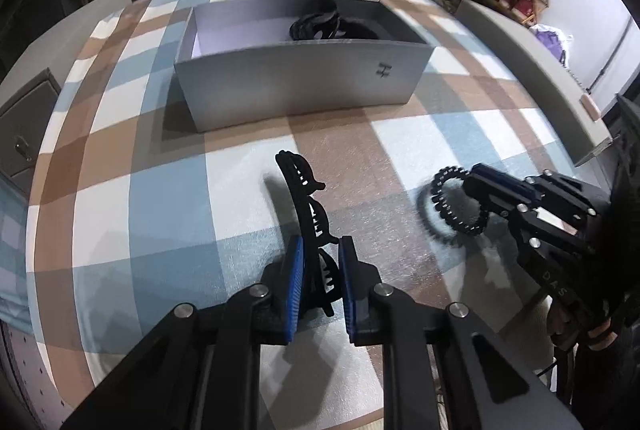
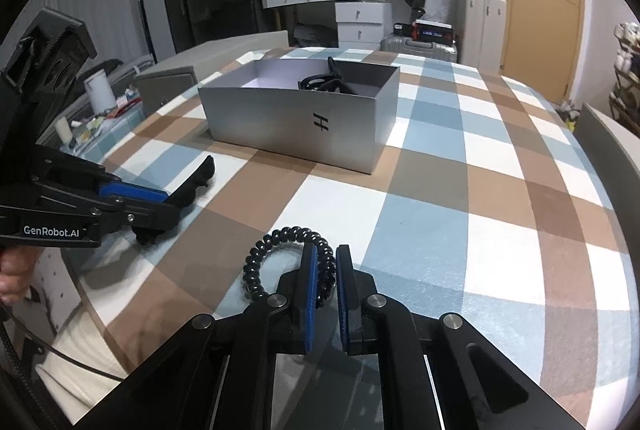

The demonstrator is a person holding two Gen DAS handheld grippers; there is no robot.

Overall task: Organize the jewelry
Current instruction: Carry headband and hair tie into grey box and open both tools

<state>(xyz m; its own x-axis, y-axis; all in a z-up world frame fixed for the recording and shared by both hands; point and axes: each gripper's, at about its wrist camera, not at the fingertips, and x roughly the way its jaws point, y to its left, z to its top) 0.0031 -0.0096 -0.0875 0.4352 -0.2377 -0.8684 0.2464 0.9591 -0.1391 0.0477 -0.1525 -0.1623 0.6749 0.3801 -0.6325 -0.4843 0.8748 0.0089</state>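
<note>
Left gripper [image 1: 320,250] closed on black hair claw clip [image 1: 308,205], clip pinched between blue pads and projecting forward past the fingertips. Right gripper [image 2: 326,262] nearly closed around black spiral hair tie [image 2: 280,254], loop hanging left of its fingers. Silver open box [image 2: 296,117] ahead of both grippers on checked tablecloth [image 2: 460,230], dark accessories [image 2: 324,81] inside.

Box [image 1: 304,81] wall hides black items [image 1: 320,23], coil tie [image 1: 456,205] motion-blurred
</note>
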